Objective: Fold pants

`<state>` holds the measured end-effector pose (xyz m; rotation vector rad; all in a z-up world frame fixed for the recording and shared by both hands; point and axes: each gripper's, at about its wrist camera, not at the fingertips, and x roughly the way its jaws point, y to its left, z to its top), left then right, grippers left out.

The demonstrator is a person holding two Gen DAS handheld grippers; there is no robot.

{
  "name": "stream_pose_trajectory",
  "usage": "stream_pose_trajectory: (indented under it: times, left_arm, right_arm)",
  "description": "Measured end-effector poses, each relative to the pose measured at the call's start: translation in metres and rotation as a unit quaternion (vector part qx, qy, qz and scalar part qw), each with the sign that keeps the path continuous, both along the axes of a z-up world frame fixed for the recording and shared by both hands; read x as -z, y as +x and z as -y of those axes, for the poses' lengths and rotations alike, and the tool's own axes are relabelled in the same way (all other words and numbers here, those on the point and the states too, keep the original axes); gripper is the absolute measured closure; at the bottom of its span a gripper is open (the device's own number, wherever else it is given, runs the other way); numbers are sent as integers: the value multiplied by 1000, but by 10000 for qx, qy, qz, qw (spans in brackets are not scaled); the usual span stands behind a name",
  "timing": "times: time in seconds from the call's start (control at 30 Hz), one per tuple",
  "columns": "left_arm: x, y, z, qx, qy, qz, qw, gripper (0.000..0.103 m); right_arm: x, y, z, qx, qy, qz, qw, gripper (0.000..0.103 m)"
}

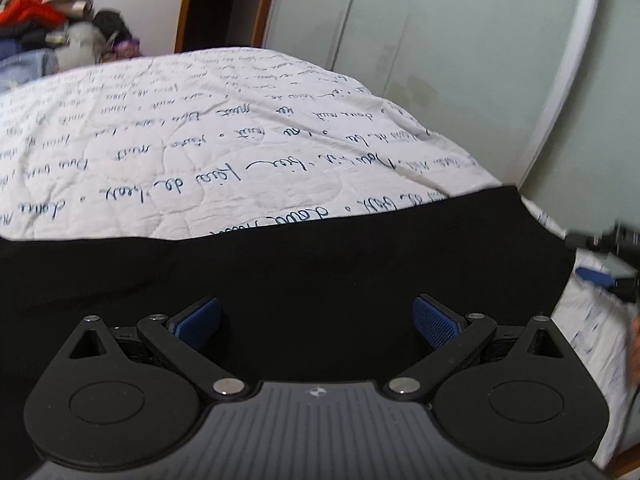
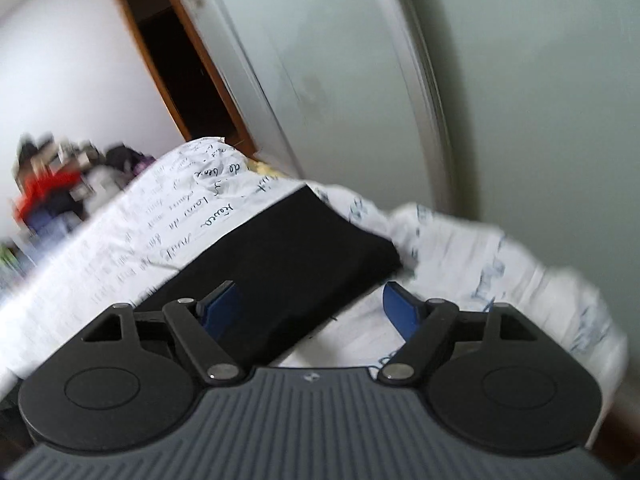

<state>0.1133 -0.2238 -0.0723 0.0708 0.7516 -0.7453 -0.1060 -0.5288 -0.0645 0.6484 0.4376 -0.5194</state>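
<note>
Currently: black pants [image 1: 300, 264] lie flat on the bed [image 1: 200, 140].
Left wrist view: left gripper [image 1: 317, 322] fingers spread above the pants. Right wrist view: right gripper [image 2: 310, 310] fingers spread, empty, over the pants' edge.

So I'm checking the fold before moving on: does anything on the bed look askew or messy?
The black pants lie flat with straight edges; nothing odd there. The white quilt is rumpled and bunched at the bed's edge beside them. Both grippers, left and right, are open and hold nothing.
</note>
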Motion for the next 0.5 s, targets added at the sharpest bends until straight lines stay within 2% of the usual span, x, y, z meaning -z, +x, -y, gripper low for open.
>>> stream_pose_trajectory:
  times: [0.07, 0.13, 0.23, 0.33, 0.37, 0.43, 0.47, 0.5]
  left_arm:
    - [3, -4, 3, 80, 160, 193, 9997, 0]
    - [6, -9, 6, 127, 291, 359, 9989, 0]
    - [8, -13, 11, 178, 444, 533, 9974, 0]
    - [10, -13, 10, 194, 426, 561, 9973, 0]
    - [10, -13, 10, 199, 414, 566, 9973, 0]
    - [10, -13, 9, 203, 404, 566, 9974, 0]
    - [10, -13, 9, 208, 414, 564, 9973, 0]
    - [10, -12, 9, 216, 426, 541, 9974, 0]
  right_arm:
    - [8, -2, 14, 70, 468, 163, 9987, 26]
    - [11, 0, 24, 105, 729, 321, 9968, 26]
    - [15, 5, 33, 232, 1044, 479, 9931, 26]
    - [19, 11, 38, 329, 1099, 589, 9917, 29]
    - [19, 13, 37, 316, 1077, 577, 9920, 33]
    - [18, 16, 34, 352, 882, 435, 9945, 59]
    - [18, 17, 33, 391, 820, 360, 9952, 65]
    - [18, 18, 32, 394, 768, 291, 9958, 80]
